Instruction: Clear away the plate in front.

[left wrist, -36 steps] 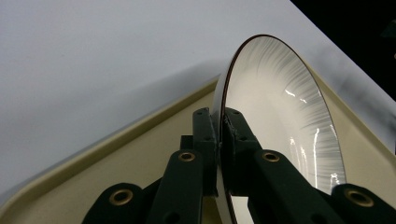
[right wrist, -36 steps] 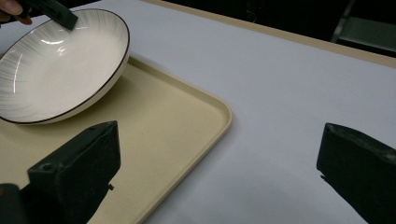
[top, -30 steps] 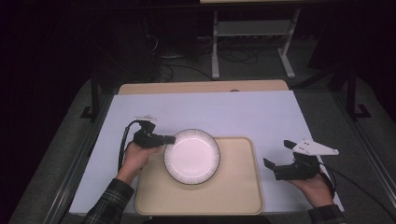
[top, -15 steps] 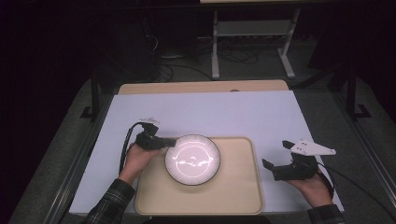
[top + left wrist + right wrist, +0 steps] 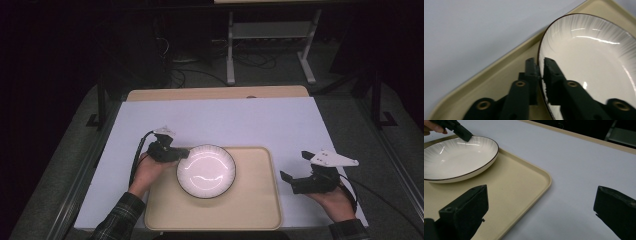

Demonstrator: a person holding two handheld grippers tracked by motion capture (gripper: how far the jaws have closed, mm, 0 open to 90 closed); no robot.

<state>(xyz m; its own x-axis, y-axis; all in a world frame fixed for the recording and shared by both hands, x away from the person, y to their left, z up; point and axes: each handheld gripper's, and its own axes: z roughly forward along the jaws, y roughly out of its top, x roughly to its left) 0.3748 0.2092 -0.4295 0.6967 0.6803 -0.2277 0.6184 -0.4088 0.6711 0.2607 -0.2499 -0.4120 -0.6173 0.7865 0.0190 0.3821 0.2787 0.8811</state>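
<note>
On the near right, over the surface (image 5: 225, 120) beside the beige tray (image 5: 250, 210): right gripper (image 5: 295, 166), fingers wide apart, holding nothing, well apart from the plate. Farther in, on the left half of the tray: white plate with dark rim (image 5: 206, 171), lying flat. At its far left edge: left gripper (image 5: 184, 154), much the nearer of the two, fingers (image 5: 551, 72) one on each side of the rim, just been opening, seemingly no longer pressing. Plate body to the right of these fingers; free way out to the left.
</note>
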